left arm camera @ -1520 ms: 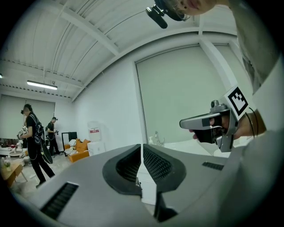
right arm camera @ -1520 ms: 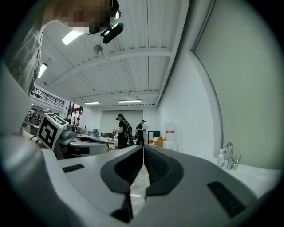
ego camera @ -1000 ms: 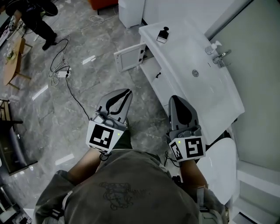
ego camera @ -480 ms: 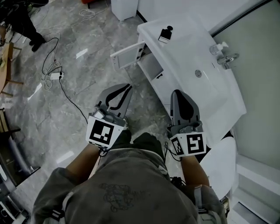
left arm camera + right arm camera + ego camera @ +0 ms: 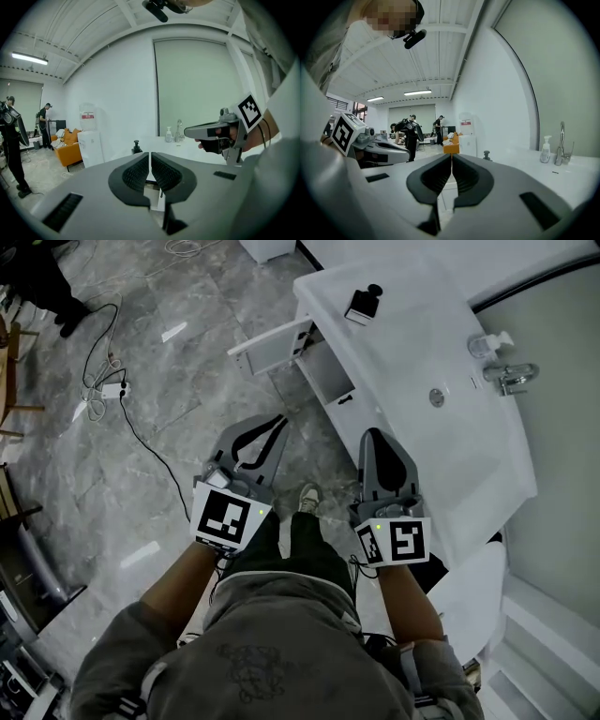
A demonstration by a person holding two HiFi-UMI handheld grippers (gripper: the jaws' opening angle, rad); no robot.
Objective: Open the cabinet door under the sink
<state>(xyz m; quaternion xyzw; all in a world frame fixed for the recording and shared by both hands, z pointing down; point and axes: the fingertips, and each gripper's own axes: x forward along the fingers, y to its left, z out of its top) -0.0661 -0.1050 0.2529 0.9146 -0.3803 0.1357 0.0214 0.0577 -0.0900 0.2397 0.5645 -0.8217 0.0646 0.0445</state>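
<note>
From above, the cabinet door (image 5: 272,345) under the sink (image 5: 441,442) stands swung open over the grey floor (image 5: 75,502). It is well ahead of the left gripper (image 5: 277,422) and right gripper (image 5: 373,435), held side by side in the air. Seen along the left gripper, its jaws are pressed together on nothing. Seen along the right gripper, its jaws are likewise closed and empty, with a tap (image 5: 560,143) off to the right.

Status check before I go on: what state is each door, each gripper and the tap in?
Left gripper: fingers together, empty.
Right gripper: fingers together, empty.
Far cabinet door: swung open.
Door with black handle: looks shut, largely hidden.
Faucet: no water seen running.
Soap dispenser: upright.
</note>
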